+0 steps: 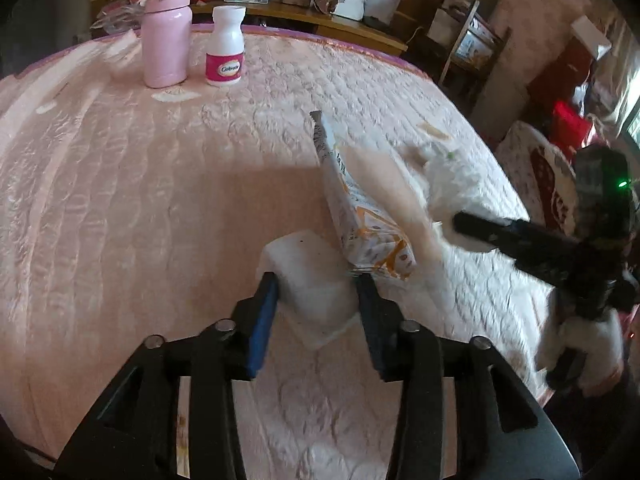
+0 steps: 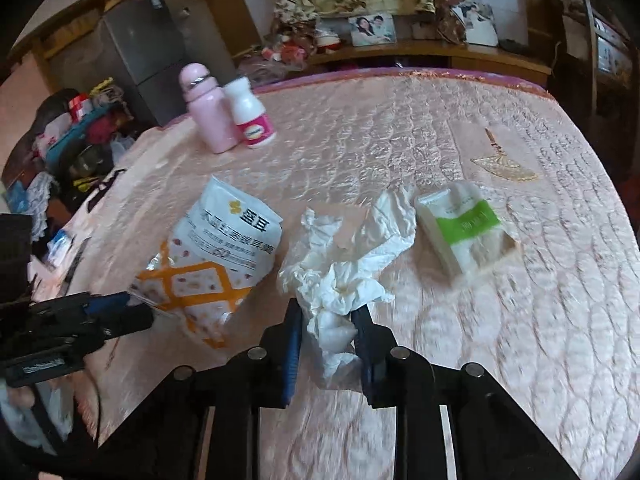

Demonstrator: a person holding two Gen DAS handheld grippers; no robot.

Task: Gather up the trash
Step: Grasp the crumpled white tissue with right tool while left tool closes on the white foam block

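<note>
Right claw clamped on crumpled tissue; left claw straddles white block.

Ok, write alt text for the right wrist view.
The right tongs pinch a crumpled white tissue on a pink quilted bed. A snack bag lies left of it, a tissue pack right; two bottles stand behind.

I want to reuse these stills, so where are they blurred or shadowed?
Left wrist view: the other claw and crumpled tissue smear with motion; a broad shadow darkens the bedspread. Right wrist view: mostly sharp, blurred along the bottom, edges bent by fisheye.
</note>
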